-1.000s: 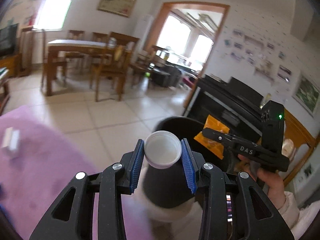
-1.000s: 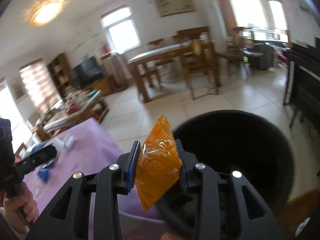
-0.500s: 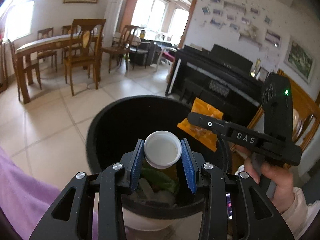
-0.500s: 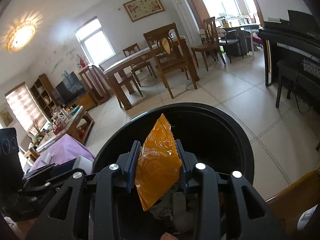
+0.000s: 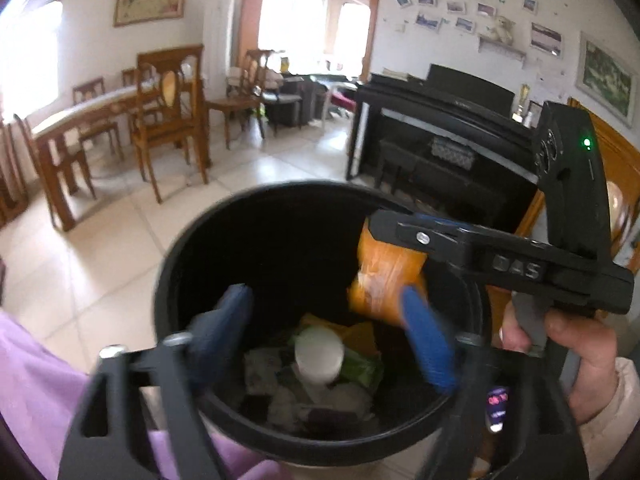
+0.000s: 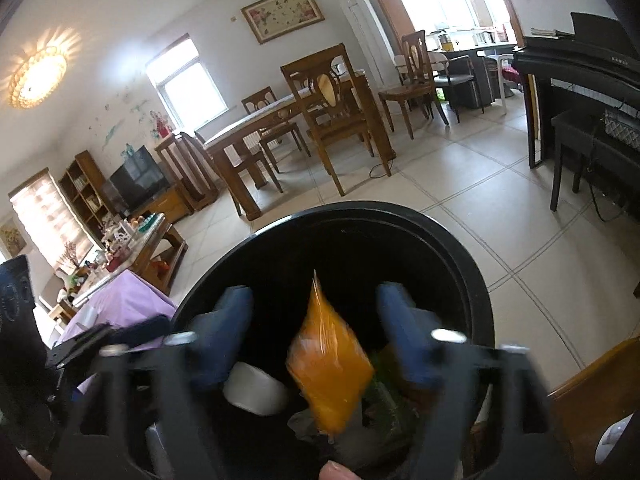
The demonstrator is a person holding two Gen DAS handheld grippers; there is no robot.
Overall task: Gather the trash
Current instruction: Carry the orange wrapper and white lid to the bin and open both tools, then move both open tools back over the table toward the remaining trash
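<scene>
**A:** Over the black bin (image 5: 208, 248), both my grippers just let go. The left gripper (image 5: 320, 332) had its jaws clamped on the white cap (image 5: 319, 354) half a second back; now they have just been opening and stand wide, nothing between the pads. The cap is below them, on the pile of scraps inside the bin, about mid-way across.

**B:** And the right one?

**A:** Same story. The right gripper (image 6: 316, 328) jaws have just been opening too, wide apart now, blurred. The orange packet (image 6: 328, 364) is between them but neither pad touches it. It looks mid-fall, inside the bin's rim, above the trash heap.

**B:** Sure it clears the rim?

**A:** Looks so. From the left wrist view the packet (image 5: 384, 280) sits toward the right wall of the bin, under the right gripper's (image 5: 400, 256) finger, well inside the edge. I'd call both drops good.

**B:** So the task?

**A:** Two pieces binned, I judge. Hands empty, so next is going back for more. The purple cloth (image 5: 36, 384) at the bin's left side is where I'd look, though I can't see what's on it from here.
</scene>
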